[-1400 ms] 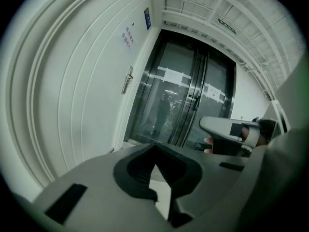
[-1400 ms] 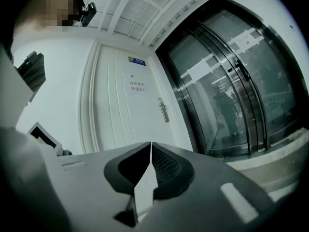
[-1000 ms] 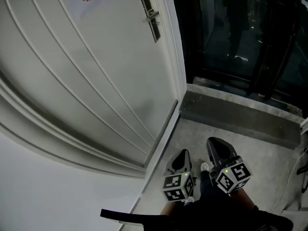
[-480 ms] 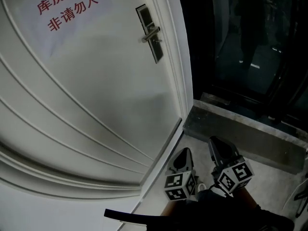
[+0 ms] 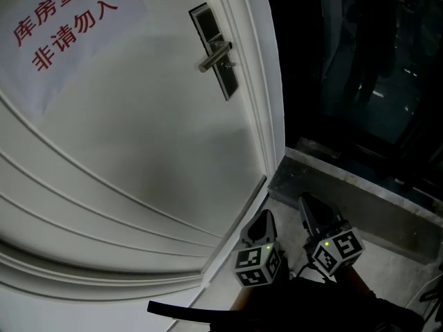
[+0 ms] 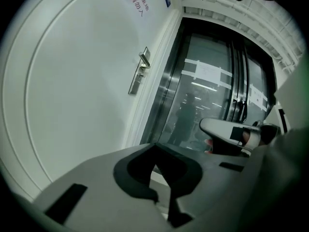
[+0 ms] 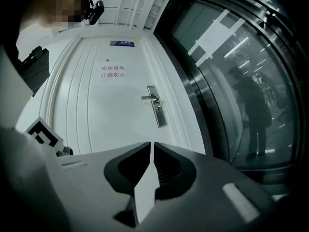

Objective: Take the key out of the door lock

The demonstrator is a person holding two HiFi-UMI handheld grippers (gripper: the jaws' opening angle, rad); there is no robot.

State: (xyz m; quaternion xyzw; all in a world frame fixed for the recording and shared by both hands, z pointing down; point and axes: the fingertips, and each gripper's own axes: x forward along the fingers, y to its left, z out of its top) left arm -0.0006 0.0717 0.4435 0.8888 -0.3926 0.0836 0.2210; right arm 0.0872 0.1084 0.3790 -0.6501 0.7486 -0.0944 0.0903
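The white panelled door [image 5: 138, 151] carries a dark upright lock plate with a silver lever handle [image 5: 225, 81] at the far right. The key there is too small to make out. The left gripper [image 5: 264, 220] and right gripper [image 5: 310, 206] hang low by the floor, well apart from the lock, jaws pressed together on nothing. A paper notice with red characters [image 5: 62, 33] is stuck on the door at far left. Dark glass [image 5: 360, 81] stands to the right.
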